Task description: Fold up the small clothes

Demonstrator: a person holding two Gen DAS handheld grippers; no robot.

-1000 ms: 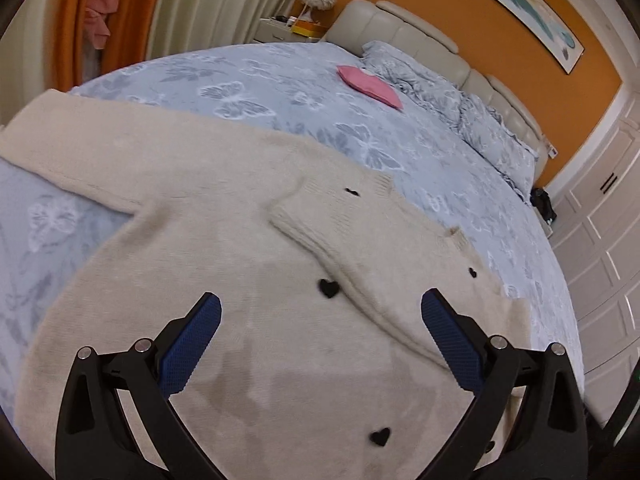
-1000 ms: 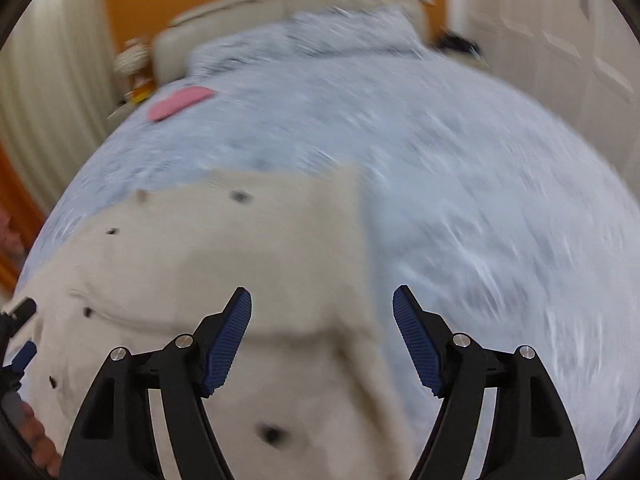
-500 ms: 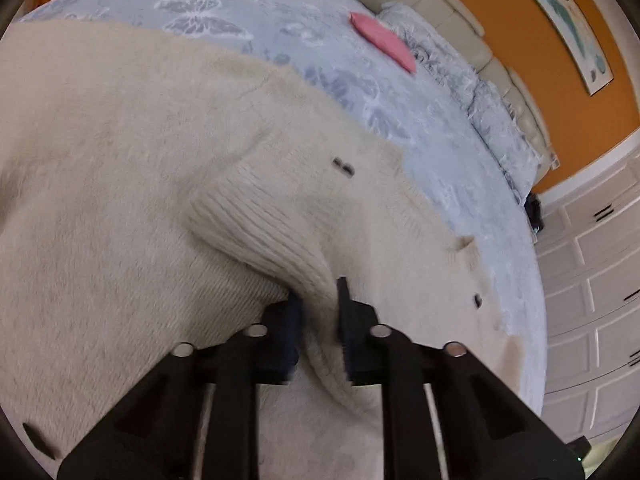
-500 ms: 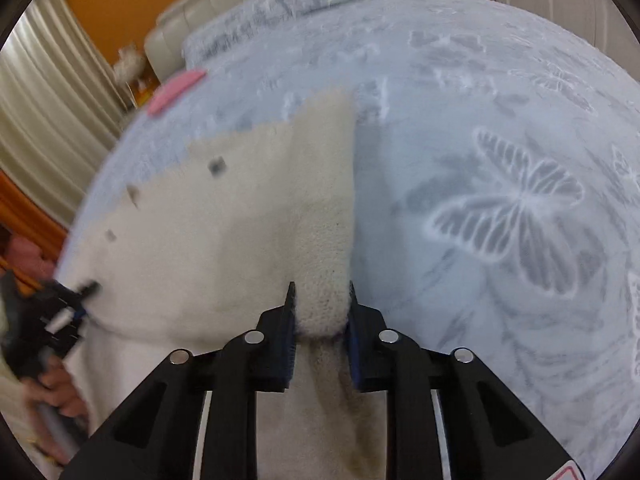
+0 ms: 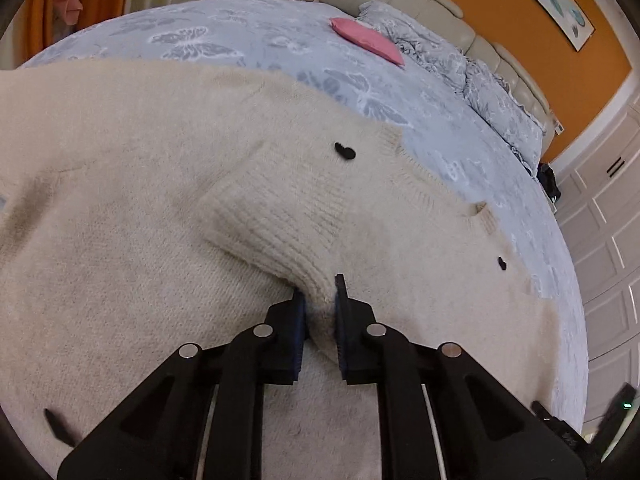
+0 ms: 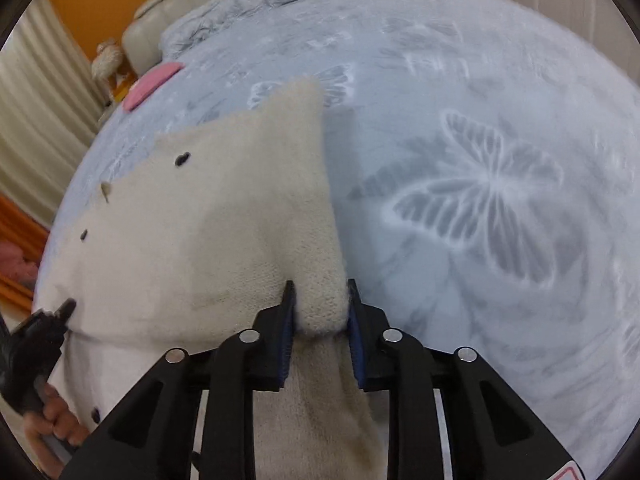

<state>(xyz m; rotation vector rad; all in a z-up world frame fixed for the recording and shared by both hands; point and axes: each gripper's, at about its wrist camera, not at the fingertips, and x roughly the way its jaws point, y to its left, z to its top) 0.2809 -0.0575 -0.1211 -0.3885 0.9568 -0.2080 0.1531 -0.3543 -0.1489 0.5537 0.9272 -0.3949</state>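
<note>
A cream knit cardigan (image 5: 132, 208) with small black heart buttons (image 5: 345, 151) lies spread on the bed. One sleeve is folded across its front, ribbed cuff (image 5: 276, 216) uppermost. My left gripper (image 5: 319, 300) is shut on the knit just below that cuff. In the right wrist view the cardigan (image 6: 208, 216) fills the left half. My right gripper (image 6: 320, 304) is shut on its right-hand edge, pinching a fold of fabric. The left gripper and the hand holding it (image 6: 36, 348) show at the far left there.
The bed has a grey-blue butterfly-print cover (image 6: 480, 200). A pink item (image 5: 366, 38) lies near the pillows (image 5: 492, 92) and the beige headboard (image 5: 420, 4). White wardrobe doors (image 5: 608, 240) stand to the right, curtains (image 6: 36, 96) to the left.
One second ago both grippers were open above the cardigan. They came down and shut on the fabric, the left by the folded sleeve, the right on the side edge, and now hold it.
</note>
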